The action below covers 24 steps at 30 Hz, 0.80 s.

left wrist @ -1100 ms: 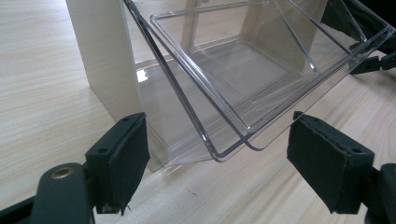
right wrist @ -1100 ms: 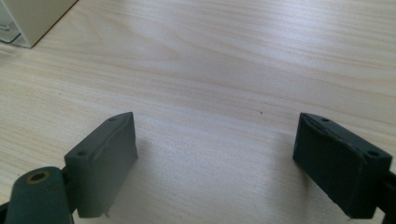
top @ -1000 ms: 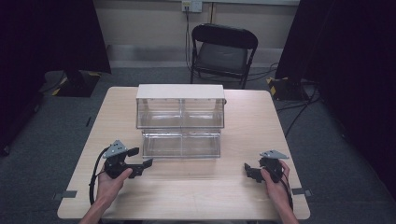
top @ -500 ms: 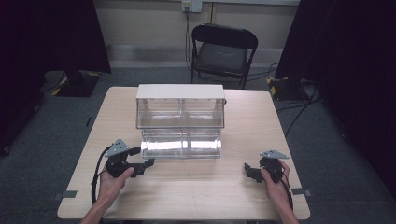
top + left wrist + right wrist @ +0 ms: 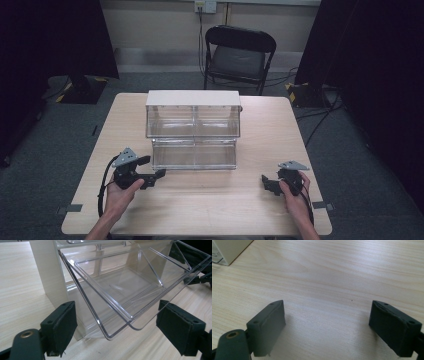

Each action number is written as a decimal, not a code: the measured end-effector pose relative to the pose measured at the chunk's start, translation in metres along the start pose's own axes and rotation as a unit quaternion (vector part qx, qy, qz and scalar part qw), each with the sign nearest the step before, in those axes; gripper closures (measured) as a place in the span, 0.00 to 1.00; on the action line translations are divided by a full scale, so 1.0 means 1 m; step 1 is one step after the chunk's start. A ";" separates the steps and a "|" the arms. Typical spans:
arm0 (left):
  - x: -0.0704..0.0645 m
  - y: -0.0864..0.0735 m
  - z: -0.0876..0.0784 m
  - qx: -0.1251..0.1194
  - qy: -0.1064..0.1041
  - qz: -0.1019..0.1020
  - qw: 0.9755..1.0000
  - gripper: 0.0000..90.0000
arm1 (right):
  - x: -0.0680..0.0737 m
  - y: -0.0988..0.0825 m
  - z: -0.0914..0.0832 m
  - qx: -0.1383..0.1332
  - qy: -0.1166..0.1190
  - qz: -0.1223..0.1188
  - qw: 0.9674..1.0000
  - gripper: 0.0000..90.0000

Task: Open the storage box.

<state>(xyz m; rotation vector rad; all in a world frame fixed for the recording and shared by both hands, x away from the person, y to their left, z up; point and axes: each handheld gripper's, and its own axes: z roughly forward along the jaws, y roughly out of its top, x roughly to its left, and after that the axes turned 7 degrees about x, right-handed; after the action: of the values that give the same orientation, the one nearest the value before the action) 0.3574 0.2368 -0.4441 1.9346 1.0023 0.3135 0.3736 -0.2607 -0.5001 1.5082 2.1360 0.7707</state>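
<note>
Just in front of the clear drawer cabinet (image 5: 193, 131), at its lower left corner, I hold my left tool (image 5: 152, 178) with its jaws spread wide and clamped on nothing. In the left gripper view the cabinet's bottom drawer (image 5: 130, 287) stands tilted open between and beyond those jaws, its clear rounded front lip hanging just past them without touching either pad (image 5: 62, 327). The drawer is see-through and I see nothing lying in it. My left hand (image 5: 120, 192) grips the tool from behind, close to the counter's near edge.

Well off to the right of the cabinet, my right tool (image 5: 266, 183) sits low over the bare wooden counter (image 5: 270, 130), its jaws also wide apart and holding nothing. In the right gripper view one pale corner of the cabinet shows at the upper left, far from the pads.

The cabinet stands in the middle of the counter with a pale top and two rows of clear drawers. Behind it, past the counter's far edge, stands a black folding chair (image 5: 239, 56).
</note>
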 end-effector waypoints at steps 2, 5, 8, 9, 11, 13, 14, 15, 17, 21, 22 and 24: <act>-0.001 0.002 -0.001 0.001 0.004 0.003 1.000 0.17 | 0.000 0.000 0.000 0.000 0.000 0.000 1.000 0.14; -0.002 0.004 -0.002 0.006 0.014 0.013 1.000 0.17 | 0.000 0.000 0.000 0.000 0.000 0.000 1.000 0.14; -0.001 0.005 -0.001 0.008 0.014 0.013 1.000 0.17 | 0.000 0.000 0.000 0.000 0.000 0.000 1.000 0.14; -0.001 0.005 -0.001 0.011 0.012 0.014 1.000 0.17 | 0.000 0.000 0.000 0.000 0.000 0.000 1.000 0.14; -0.001 0.007 -0.002 0.011 0.011 0.015 1.000 0.16 | 0.000 0.000 0.000 0.000 0.000 0.000 1.000 0.14; -0.002 0.009 -0.003 0.006 0.016 0.014 1.000 0.17 | 0.000 0.000 0.000 0.000 0.000 0.000 1.000 0.14; -0.002 0.010 -0.003 0.006 0.019 0.016 1.000 0.17 | 0.000 0.000 0.000 0.000 0.000 0.000 1.000 0.14; -0.002 0.011 -0.004 0.004 0.019 0.017 1.000 0.17 | 0.000 0.000 0.000 0.000 0.000 0.000 1.000 0.14; -0.002 0.012 -0.004 0.004 0.019 0.013 1.000 0.17 | 0.000 0.000 0.000 0.000 0.000 0.000 1.000 0.14; -0.001 0.015 -0.004 0.006 0.013 0.009 1.000 0.17 | 0.000 0.000 0.000 0.000 0.000 0.000 1.000 0.14; 0.000 0.015 -0.004 0.002 0.010 0.007 1.000 0.17 | 0.000 0.000 0.000 0.000 0.000 0.000 1.000 0.14; 0.000 0.015 -0.004 0.001 0.009 0.006 1.000 0.17 | 0.000 0.000 0.000 0.000 0.000 0.000 1.000 0.14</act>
<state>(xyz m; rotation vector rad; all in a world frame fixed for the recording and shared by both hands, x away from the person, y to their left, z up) 0.3632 0.2356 -0.4293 1.9425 1.0027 0.3370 0.3735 -0.2606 -0.5001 1.5078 2.1356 0.7703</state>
